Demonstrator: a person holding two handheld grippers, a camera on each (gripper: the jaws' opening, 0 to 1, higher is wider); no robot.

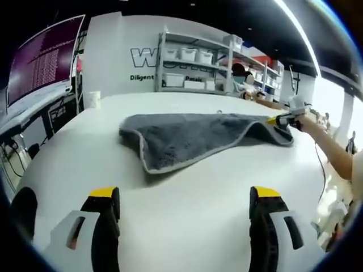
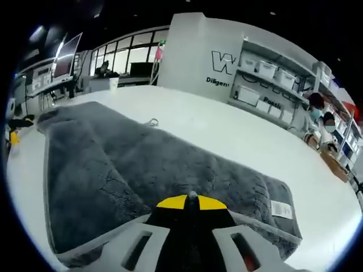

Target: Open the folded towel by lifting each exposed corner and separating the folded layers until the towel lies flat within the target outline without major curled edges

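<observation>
Ahead of the spread jaws of the left gripper [image 1: 184,212], the grey towel [image 1: 190,139] is seen lying folded on the white table [image 1: 187,226], well apart from the tips, with the right gripper [image 1: 285,120] pinching its far corner. Between the yellow-tipped jaws of the right gripper [image 2: 190,205], pressed together on the towel [image 2: 142,170], the cloth's edge is held; a white sewn label [image 2: 281,209], its print unreadable, is shown beside them. "Diligent" is legible on the far wall [image 2: 193,51].
</observation>
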